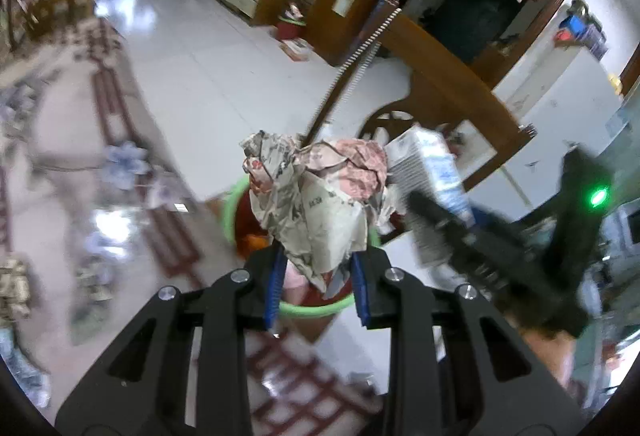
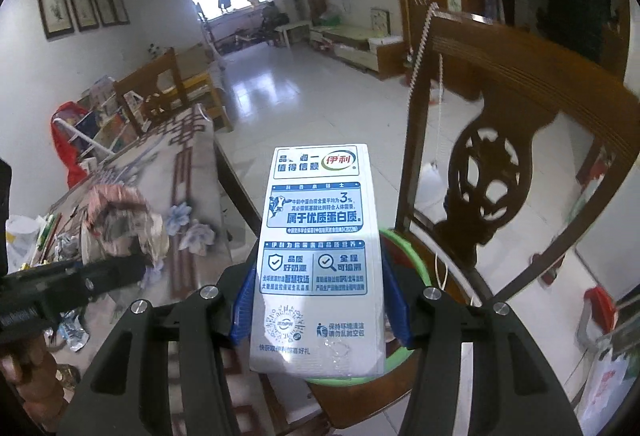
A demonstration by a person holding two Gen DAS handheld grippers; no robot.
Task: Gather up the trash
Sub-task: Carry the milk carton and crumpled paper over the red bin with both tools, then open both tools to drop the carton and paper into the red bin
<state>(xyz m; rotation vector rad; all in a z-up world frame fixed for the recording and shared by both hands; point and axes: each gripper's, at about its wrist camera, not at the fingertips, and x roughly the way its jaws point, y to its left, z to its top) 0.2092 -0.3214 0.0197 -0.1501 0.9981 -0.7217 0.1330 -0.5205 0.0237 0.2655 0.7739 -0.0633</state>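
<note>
Wooden chair point(image 2: 532, 107) standing on tiled floor, beside table point(image 2: 188, 171) under patterned cloth. Green-rimmed bin point(image 1: 320, 310) set on floor below both grippers, partly hidden. Milk carton point(image 2: 316, 256) clamped between blue pads of right gripper point(image 2: 320, 300), held lengthwise above bin rim; same carton seen just right of the paper in left view. Crumpled newspaper ball point(image 1: 320, 199) pinched by left gripper point(image 1: 318, 276), fingers closed narrow on its lower part, directly over bin opening.
</note>
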